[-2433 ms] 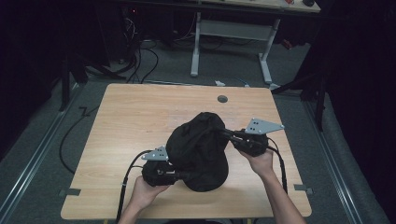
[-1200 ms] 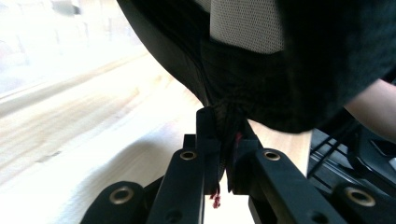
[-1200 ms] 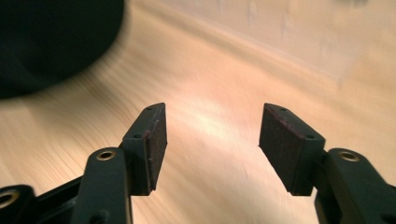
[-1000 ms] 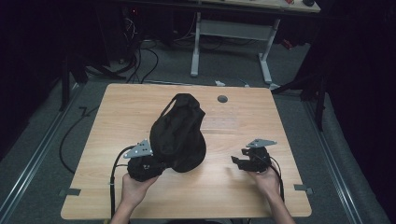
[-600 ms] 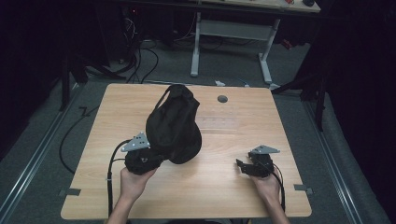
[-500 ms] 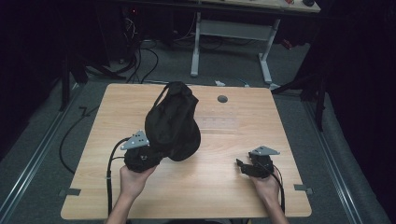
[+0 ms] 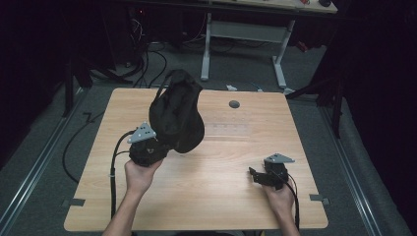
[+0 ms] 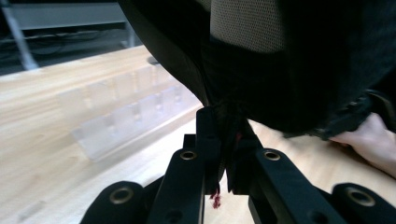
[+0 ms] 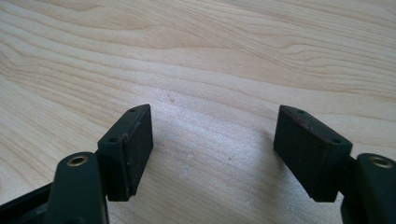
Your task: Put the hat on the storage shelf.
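Note:
A black fabric bag (image 7: pixel 176 110) with a carry loop on top hangs lifted over the left half of the wooden table (image 7: pixel 246 147). My left gripper (image 7: pixel 161 143) is shut on the bag's lower edge. In the left gripper view the two jaws pinch the black cloth (image 8: pixel 261 70) together, and a red thread hangs between them. My right gripper (image 7: pixel 253 175) lies low near the table's front right, well apart from the bag. Its pads (image 9: pixel 140 140) stand wide open over bare wood, with nothing between them.
A clear plastic divided tray (image 8: pixel 126 112) lies on the table just beyond the bag, faint in the high view (image 7: pixel 227 129). A dark round grommet (image 7: pixel 234 104) sits near the far edge. Cables trail off the table's left side. A hand (image 8: pixel 371 142) shows beyond the bag.
The right gripper has let go of the bag and drawn back to the front right. The left gripper has carried the bag leftward and raised it, so it now hangs more upright.

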`<state>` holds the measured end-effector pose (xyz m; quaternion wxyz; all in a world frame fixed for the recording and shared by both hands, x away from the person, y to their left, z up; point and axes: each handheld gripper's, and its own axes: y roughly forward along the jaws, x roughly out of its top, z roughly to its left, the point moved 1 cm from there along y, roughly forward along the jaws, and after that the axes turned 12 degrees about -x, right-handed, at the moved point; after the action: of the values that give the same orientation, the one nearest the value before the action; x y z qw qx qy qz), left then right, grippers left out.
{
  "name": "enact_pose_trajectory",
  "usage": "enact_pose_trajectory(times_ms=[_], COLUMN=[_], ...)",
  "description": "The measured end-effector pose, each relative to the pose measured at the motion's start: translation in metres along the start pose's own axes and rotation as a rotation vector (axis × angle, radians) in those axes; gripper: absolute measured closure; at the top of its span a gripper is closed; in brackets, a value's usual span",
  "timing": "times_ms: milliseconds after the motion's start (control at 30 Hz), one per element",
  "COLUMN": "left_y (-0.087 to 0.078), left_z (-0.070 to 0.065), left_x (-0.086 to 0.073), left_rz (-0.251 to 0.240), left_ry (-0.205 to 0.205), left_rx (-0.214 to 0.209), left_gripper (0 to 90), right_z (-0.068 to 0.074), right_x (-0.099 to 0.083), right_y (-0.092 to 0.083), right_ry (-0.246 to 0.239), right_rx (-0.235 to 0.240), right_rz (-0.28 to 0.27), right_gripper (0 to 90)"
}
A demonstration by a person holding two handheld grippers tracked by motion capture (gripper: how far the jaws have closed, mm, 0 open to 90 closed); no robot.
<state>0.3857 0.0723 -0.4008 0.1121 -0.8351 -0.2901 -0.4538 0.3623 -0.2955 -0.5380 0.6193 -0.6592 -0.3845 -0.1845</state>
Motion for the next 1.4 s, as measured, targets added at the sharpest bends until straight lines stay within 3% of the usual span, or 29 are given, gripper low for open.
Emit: enact_pose_trajectory(times_ms=[600,1000,1400], left_y=[0.032,0.048,0.055], left_z=[0.033,0.054,0.067], left_x=[0.021,0.016,0.011], left_rz=[-0.041,-0.019,-0.009], left_ry=[0.053,0.093,0.1], left_rx=[0.15,0.225,0.266], left_gripper=[85.6,85.6,85.6], right_z=[0.0,0.0,0.0], right_x=[0.0,0.0,0.0], right_y=[0.0,0.0,0.0], right_ry=[0.002,-0.001,0.001], right_rx=[0.002,0.003,0.003], right_rz=[0.003,0.001,0.002], right_gripper=[27.8,27.9,27.9])
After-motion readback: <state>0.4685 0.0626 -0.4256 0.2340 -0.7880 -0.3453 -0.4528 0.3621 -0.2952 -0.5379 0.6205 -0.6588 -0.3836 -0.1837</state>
